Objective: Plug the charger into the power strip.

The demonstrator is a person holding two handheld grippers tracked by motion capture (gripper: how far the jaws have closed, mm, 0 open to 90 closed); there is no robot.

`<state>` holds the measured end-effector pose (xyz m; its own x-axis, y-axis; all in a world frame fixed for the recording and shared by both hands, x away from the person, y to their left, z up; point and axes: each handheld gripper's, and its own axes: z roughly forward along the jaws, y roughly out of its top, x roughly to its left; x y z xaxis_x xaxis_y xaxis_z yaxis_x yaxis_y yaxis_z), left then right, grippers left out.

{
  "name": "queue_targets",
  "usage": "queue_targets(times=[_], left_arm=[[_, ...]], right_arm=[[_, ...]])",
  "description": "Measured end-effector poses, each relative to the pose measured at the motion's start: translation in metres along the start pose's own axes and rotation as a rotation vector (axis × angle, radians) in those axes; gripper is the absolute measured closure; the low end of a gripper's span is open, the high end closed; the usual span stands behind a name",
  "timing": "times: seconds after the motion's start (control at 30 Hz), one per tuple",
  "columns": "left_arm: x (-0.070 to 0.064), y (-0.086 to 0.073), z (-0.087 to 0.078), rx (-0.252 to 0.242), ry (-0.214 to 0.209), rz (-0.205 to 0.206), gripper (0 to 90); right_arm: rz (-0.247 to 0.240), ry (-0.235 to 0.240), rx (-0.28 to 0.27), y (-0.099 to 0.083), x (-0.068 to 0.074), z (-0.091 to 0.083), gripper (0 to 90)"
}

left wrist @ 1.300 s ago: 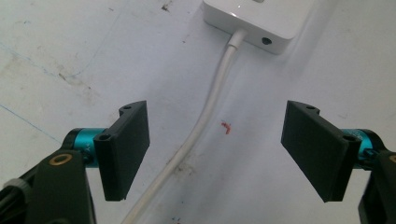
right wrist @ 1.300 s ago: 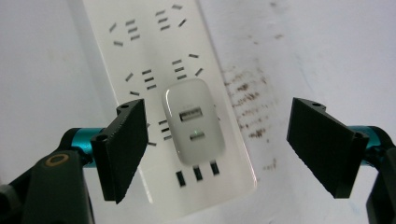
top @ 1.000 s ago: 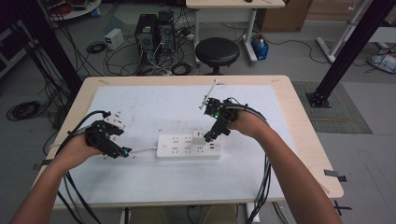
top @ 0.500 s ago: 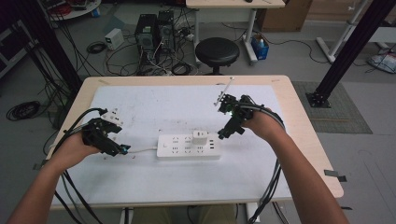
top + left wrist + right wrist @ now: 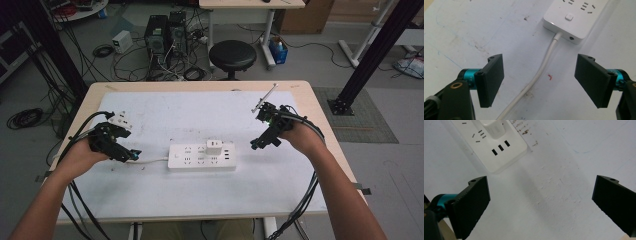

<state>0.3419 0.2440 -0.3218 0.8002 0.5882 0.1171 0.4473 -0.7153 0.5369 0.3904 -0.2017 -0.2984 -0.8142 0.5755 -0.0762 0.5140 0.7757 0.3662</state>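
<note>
Two bare forearms without sleeves each carry a black hand-held gripper. The left gripper [image 5: 134, 154] and the right gripper [image 5: 256, 145] each have two flat, rectangular black jaws with small screw holes near the corners, mounted on turquoise metal cylinders. A brass-coloured ring sits on the left gripper's black body. Bundles of black cable trail from both grippers. A thin silver rod [image 5: 265, 97] rises from the right gripper.

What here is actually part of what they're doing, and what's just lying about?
In use:
- power strip with a white plug adapter seated in it
- the strip's white cord, lying between the open left gripper jaws
- right gripper, open beside the strip's end

Lying about:
- small white plug block at the table's left
- black stool, computer towers and loose cables on the floor
</note>
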Motion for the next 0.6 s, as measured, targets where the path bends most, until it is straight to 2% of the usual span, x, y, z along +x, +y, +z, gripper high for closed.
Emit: queue_targets(times=[0.27,0.6], left_arm=[[0.002,-0.001,-0.002,-0.001,0.013,-0.005,23.7],[0.001,-0.002,0.000,0.009,0.013,-0.010,23.7]], right_arm=[[-0.001,0.012,-0.016,-0.003,-0.002,0.000,0.9],[0.026,0.019,-0.017,-0.014,-0.005,0.002,0.9]])
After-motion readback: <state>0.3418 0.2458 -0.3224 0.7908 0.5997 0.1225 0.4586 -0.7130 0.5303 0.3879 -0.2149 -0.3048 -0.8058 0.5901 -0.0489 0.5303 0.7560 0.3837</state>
